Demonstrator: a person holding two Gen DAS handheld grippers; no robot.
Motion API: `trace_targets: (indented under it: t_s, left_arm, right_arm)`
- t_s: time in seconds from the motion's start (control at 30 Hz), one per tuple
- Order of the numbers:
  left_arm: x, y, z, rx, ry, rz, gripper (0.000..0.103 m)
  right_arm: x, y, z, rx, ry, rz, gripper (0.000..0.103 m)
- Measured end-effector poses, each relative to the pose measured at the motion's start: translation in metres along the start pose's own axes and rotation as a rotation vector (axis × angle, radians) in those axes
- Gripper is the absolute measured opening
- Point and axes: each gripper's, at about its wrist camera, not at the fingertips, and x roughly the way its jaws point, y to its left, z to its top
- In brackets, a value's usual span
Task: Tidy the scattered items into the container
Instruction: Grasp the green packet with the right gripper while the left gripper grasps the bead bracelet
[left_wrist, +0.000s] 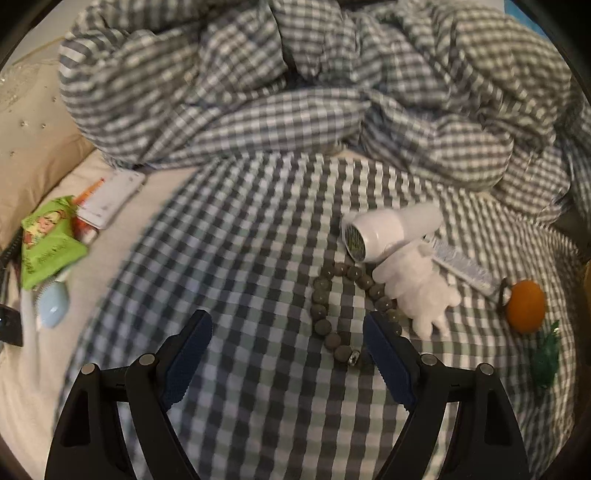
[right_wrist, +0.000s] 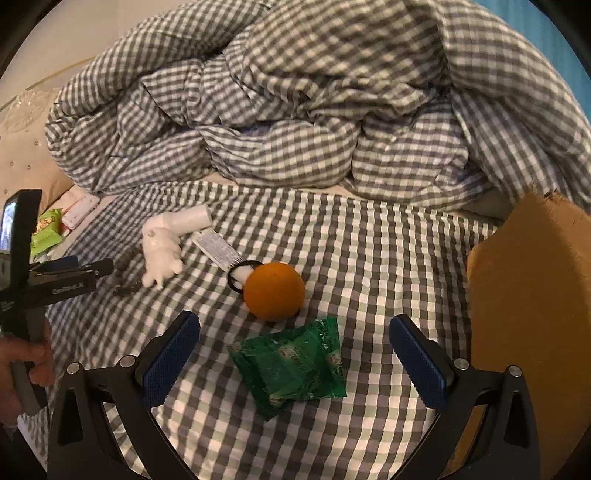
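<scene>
**Crinkly green foil first, beads next**

Green foil snack packet (right_wrist: 291, 363) is sitting flat on the checked bed sheet (right_wrist: 369, 258), right between the spread fingers of my right hand-held gripper (right_wrist: 295, 363), nothing pinched yet. I'm guessing it's light, slippery and crushable, so I'm thinking of pinching a sealed edge rather than the puffy middle.

Just behind it, the orange (right_wrist: 274, 291) is touching a black hair tie (right_wrist: 240, 275); round and firm, it'll probably roll if nudged. The cardboard box (right_wrist: 532, 314) on the right looks like my container.

My left hand-held gripper (left_wrist: 288, 360) is also wide open and empty, hovering over the bead bracelet (left_wrist: 332, 306), which is lying beside a white plush toy (left_wrist: 421, 295) and a white hair dryer (left_wrist: 384, 232). Beads are floppy, so I'd be grabbing across one strand.
</scene>
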Motion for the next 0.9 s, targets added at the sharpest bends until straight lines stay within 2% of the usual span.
trace_targets:
  t_s: [0.27,0.37,0.47,0.5,0.53,0.63,0.77,0.9]
  left_arm:
    - [0.032,-0.008,0.001,-0.001,0.036,0.028,0.086]
    - [0.035,-0.013,0.001,0.017,0.029,0.041,0.074]
    - [0.034,-0.017,0.001,0.025,0.018,0.028,0.043]
    - [0.033,-0.019,0.001,0.038,0.014,0.03,0.025]
    - [0.032,-0.022,0.002,0.054,0.012,0.031,0.013]
    - [0.027,-0.022,0.003,0.068,0.005,0.024,0.011]
    - [0.012,-0.013,0.006,0.037,-0.01,0.007,0.011]
    - [-0.007,-0.003,0.01,0.035,-0.055,0.021,0.011]
  right_arm:
    - [0.026,-0.013,-0.012,0.025,0.044,0.015,0.103]
    - [0.037,-0.016,-0.017,0.03,0.071,0.015,0.103]
    - [0.042,-0.018,-0.02,0.038,0.08,0.014,0.103]
    - [0.044,-0.019,-0.02,0.04,0.083,0.014,0.103]
    - [0.046,-0.019,-0.02,0.042,0.086,0.016,0.103]
    - [0.051,-0.017,-0.02,0.037,0.09,0.021,0.103]
    - [0.062,-0.014,-0.024,0.024,0.121,0.01,0.103]
    - [0.068,-0.017,-0.032,0.063,0.144,0.051,0.103]
